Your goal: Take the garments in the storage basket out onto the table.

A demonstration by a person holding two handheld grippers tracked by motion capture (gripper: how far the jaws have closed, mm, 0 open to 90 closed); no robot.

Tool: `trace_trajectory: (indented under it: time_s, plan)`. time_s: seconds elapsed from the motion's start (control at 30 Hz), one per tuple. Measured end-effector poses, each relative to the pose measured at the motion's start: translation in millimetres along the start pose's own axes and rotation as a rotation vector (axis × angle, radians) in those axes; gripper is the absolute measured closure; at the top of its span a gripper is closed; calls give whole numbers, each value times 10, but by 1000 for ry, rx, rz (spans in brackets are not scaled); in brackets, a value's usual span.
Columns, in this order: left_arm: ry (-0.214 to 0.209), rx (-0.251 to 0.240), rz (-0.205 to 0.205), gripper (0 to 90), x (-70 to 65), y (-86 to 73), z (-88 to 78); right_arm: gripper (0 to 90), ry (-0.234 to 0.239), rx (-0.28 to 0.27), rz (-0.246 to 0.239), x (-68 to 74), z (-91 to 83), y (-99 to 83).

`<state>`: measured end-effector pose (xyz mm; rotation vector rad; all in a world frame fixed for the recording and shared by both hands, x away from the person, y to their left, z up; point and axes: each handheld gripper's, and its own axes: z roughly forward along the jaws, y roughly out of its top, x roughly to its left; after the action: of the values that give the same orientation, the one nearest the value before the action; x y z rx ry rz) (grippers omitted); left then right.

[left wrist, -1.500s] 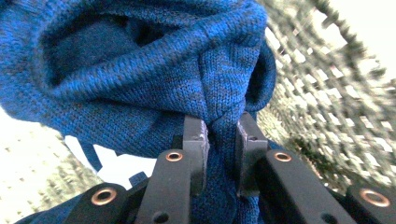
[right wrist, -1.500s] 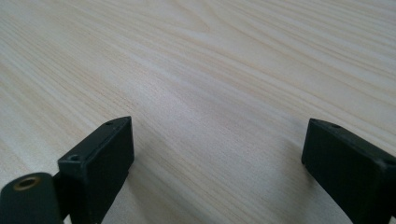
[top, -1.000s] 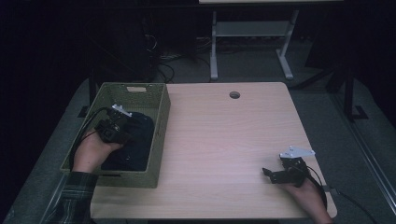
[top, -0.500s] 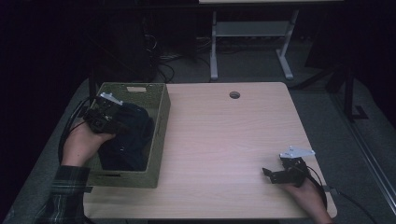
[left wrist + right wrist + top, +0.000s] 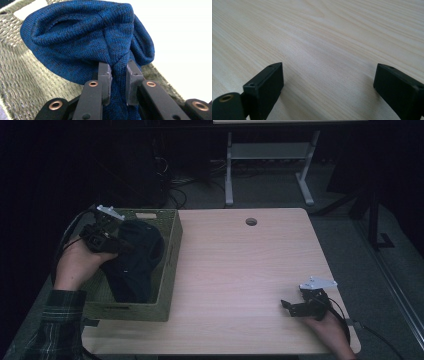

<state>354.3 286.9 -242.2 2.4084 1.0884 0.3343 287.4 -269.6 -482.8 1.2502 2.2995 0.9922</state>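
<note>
The left gripper [image 5: 117, 242] pinches a bunched fold of the blue knitted garment [image 5: 87, 40] between its 2 fingers [image 5: 104, 75], above the woven green basket [image 5: 170, 265] at 9 o'clock on the counter [image 5: 240, 280]. The right gripper [image 5: 292, 306], at 4 o'clock, rests with its fingers [image 5: 265, 82] spread wide and empty.

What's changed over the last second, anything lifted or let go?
The left gripper, shut on the blue knit garment, has risen toward the far left corner of the woven basket, drawing the cloth up with it. Nothing was let go. The right gripper stayed open, resting on the table; the basket did not move.
</note>
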Motion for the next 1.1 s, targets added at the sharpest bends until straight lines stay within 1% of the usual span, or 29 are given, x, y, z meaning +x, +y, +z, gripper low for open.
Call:
trace_trajectory:
  time_s: [0.07,0.1,0.23,0.37,0.5,0.63,0.77,0.8,0.9,1.0,1.1]
  plan:
    - [-9,4,10,777,-9,36,-35,89,0,0,0,0,0,0]
    - [-7,3,8,777,-19,55,-48,89,0,0,0,0,0,0]
    - [4,10,26,778,-44,139,-127,89,0,0,-1,-1,0,0]
    - [17,1,41,778,-75,212,-205,89,0,0,0,-1,0,0]
    - [18,-12,55,778,-117,279,-269,89,0,0,0,-1,0,0]
    - [12,-23,67,778,-169,350,-319,89,0,0,0,0,0,0]
    - [10,-35,94,778,-222,422,-359,89,0,0,0,-1,0,0]
    - [7,-38,92,778,-243,438,-364,89,0,0,0,0,0,0]
    - [6,-52,115,778,-292,491,-381,89,0,0,0,-1,0,0]
    - [-7,-67,122,778,-351,543,-406,89,0,0,0,0,0,0]
    - [-17,-76,139,778,-408,600,-422,89,0,0,0,0,0,0]
